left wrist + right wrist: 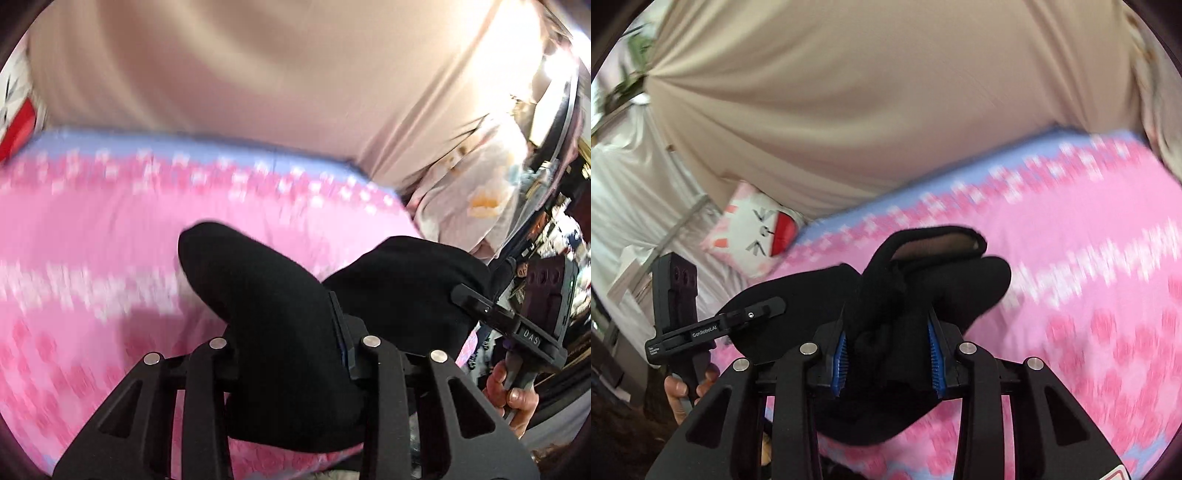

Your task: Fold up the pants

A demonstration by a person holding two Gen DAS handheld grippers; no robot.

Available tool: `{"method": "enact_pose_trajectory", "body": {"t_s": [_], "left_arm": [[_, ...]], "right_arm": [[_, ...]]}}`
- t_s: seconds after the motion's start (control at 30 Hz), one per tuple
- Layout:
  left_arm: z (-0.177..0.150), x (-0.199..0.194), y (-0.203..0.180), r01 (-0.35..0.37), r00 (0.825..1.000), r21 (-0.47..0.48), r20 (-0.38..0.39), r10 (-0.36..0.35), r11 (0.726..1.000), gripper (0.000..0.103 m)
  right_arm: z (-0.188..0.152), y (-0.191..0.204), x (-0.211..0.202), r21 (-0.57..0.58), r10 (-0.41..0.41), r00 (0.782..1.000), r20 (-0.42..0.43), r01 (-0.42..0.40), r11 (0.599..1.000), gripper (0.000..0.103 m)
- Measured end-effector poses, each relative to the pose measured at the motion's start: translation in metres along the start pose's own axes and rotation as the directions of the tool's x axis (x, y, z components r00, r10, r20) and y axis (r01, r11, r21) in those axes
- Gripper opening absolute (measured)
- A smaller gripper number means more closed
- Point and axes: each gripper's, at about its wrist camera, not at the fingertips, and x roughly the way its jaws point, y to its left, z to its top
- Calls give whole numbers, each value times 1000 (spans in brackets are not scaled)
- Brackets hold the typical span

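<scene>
Two grippers, left gripper [295, 343] and right gripper [888, 354], fingers clamped on black pants [923, 288], held above pink bed [1089, 295]. We judge fold barely begun; all folds remain.

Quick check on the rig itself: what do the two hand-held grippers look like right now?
Both are matte black. The right hand-held gripper has ribbed blue pads inside its fingers and silver round pivot pins on angular black linkage arms. The left hand-held gripper shows the same linkages and pins. Its handle carries small white lettering, seen from the right wrist view.
</scene>
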Motion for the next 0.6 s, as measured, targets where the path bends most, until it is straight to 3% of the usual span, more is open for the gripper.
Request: {"method": "enact_pose_trajectory", "body": {"t_s": [0.17,0.3,0.37,0.47,0.57,0.6], "left_arm": [[65,0,-3,-83,984,73,161,71,994,32],[119,34,15,-133,967,77,230,112,988,32],[146,75,29,-173,960,81,235,150,982,32],[166,138,55,-213,956,54,217,197,975,33],[165,206,88,-264,956,35,140,256,964,33],[161,228,100,-277,957,28,102,273,960,37]], "right_arm": [[62,2,29,-70,-7,994,113,15,997,34],[113,-29,86,-67,-12,985,171,24,997,34],[131,-48,122,-61,-28,985,171,39,997,34],[143,-88,190,-27,-85,989,120,89,996,34],[130,-141,265,27,-140,990,-31,141,990,36],[123,-152,280,38,-157,984,-79,160,986,43]]}}
